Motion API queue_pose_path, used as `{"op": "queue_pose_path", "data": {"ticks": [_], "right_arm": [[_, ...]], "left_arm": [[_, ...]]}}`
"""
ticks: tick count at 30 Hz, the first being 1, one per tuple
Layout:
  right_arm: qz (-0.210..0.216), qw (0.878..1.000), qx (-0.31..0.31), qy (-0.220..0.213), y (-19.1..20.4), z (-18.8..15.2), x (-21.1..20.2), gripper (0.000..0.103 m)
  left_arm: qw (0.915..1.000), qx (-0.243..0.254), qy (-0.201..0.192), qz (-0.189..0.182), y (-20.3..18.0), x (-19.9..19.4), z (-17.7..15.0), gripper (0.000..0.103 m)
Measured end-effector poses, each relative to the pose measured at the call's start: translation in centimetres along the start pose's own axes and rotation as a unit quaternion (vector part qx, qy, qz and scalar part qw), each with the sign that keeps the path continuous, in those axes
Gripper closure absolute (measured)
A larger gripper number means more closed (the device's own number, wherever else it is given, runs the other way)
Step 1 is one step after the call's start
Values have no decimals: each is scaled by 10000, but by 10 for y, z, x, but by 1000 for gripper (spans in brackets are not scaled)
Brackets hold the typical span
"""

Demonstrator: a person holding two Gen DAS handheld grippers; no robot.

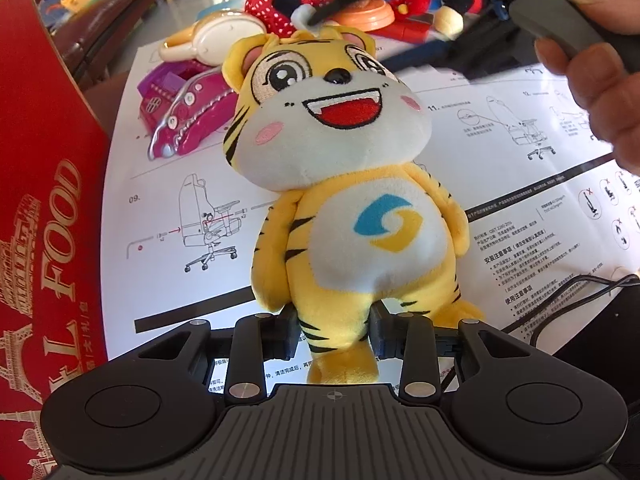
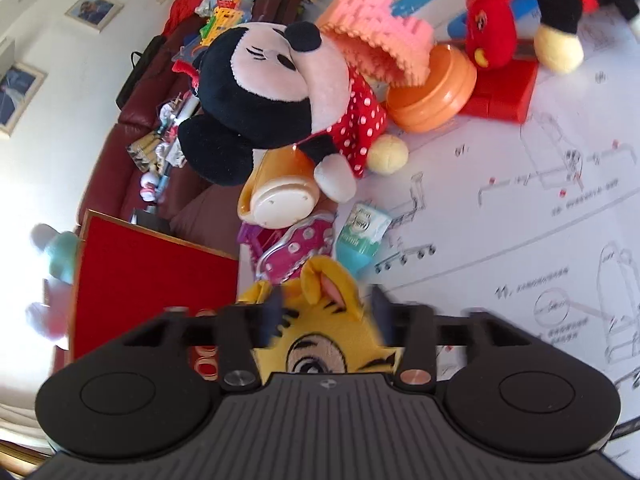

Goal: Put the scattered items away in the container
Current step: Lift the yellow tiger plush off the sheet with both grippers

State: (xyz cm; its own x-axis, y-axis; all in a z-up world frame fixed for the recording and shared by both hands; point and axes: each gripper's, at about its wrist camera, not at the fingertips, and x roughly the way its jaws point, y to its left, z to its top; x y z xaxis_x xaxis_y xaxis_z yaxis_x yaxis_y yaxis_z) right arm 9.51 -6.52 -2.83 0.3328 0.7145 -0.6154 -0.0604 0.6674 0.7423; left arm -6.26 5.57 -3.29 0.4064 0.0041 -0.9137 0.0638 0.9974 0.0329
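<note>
A yellow tiger plush [image 1: 340, 168] stands upright over the white instruction sheet [image 1: 500, 152]. My left gripper [image 1: 335, 336] is shut on one of its legs, with both pads pressing the striped fabric. In the right wrist view the tiger's head [image 2: 320, 344] sits just below my right gripper [image 2: 326, 312]. The jaws stand wide, one ear rises between them, and the blurred fingers [image 2: 274, 312] do not press it. A hand [image 1: 592, 64] holds that gripper at the upper right of the left wrist view. The red box [image 1: 44, 208] stands to the left, and its flap [image 2: 148, 280] shows in the right wrist view.
Beyond the tiger lie a pink toy car [image 1: 188, 112], a spotted mouse plush [image 2: 272, 92], an orange-and-white toy [image 2: 280, 196], a green carton [image 2: 360, 232], an orange bowl [image 2: 436, 96], a pink block piece [image 2: 380, 44] and a red plush bird [image 2: 500, 28]. A cluttered sofa [image 2: 132, 128] stands behind.
</note>
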Motion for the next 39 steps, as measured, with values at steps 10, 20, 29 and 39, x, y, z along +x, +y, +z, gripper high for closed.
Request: {"op": "queue_pose_path", "data": {"ticks": [10, 20, 29, 39], "right_arm": [[-209, 9952, -925, 258, 22, -11, 17, 14], [7, 9946, -934, 449, 14, -22, 30, 7], [-152, 9943, -957, 435, 18, -22, 25, 12], [-379, 9918, -1185, 276, 26, -27, 1, 13]], "left_arm": [[10000, 11, -17, -42, 1, 2, 0, 71], [9999, -99, 94, -28, -1, 5, 6, 48], [9997, -200, 101, -13, 0, 5, 5, 44], [9999, -87, 63, -56, -11, 1, 3, 69]]}}
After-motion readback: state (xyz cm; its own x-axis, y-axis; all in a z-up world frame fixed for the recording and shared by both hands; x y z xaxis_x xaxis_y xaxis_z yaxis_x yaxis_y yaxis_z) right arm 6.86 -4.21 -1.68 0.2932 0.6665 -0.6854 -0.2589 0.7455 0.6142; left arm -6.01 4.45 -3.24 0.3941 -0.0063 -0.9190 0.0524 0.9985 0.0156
